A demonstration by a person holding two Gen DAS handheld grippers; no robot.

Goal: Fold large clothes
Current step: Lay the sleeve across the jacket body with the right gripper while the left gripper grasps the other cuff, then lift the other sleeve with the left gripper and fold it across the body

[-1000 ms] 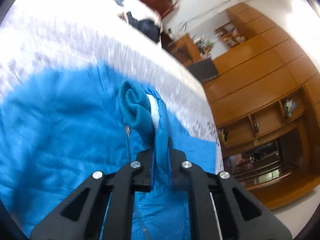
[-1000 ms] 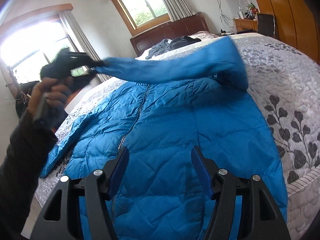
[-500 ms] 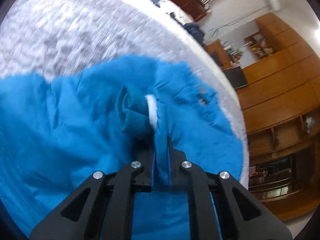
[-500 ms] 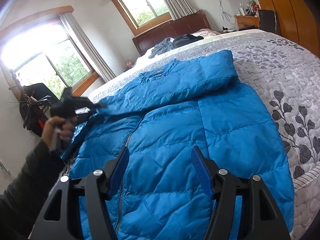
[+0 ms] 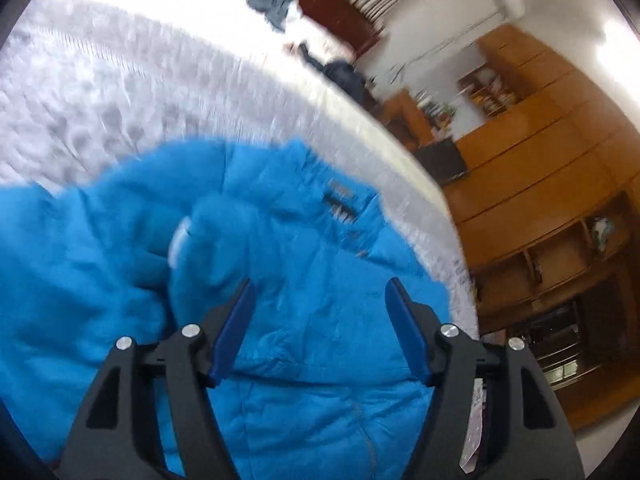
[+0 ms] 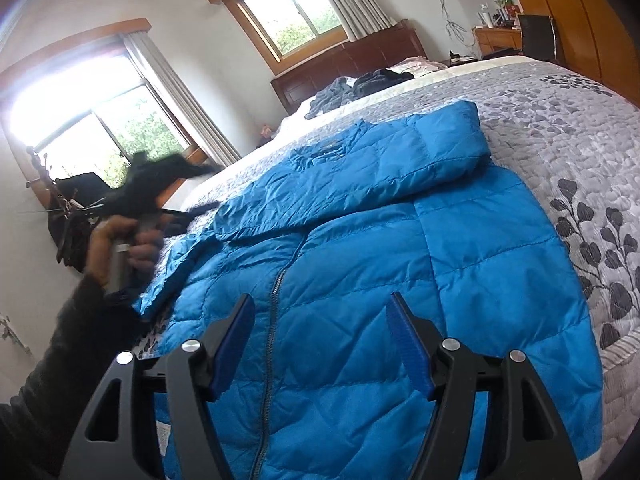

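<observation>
A blue quilted jacket (image 6: 360,280) lies front-up on the grey leaf-patterned bedspread (image 6: 560,128), its zip running down the middle. One sleeve (image 6: 360,176) lies folded across the chest, its cuff end (image 5: 188,248) seen blurred in the left wrist view. My left gripper (image 5: 320,300) hovers open just above the jacket (image 5: 320,340), holding nothing; it also shows as a blurred dark shape (image 6: 160,184) in a hand at the bed's left side. My right gripper (image 6: 320,316) stands open over the jacket's lower front, nothing between its fingers.
Dark clothes (image 6: 360,84) lie heaped near the wooden headboard (image 6: 344,64). Two windows (image 6: 292,20) with curtains are on the far wall. Wooden cabinets (image 5: 552,208) and a desk (image 6: 496,36) stand beyond the bed's right side. A dark sleeve (image 6: 48,380) reaches in from the lower left.
My left gripper has opened and let go of the sleeve cuff, which now rests across the jacket's chest. The left hand has drawn back from it. The right gripper stayed open over the hem.
</observation>
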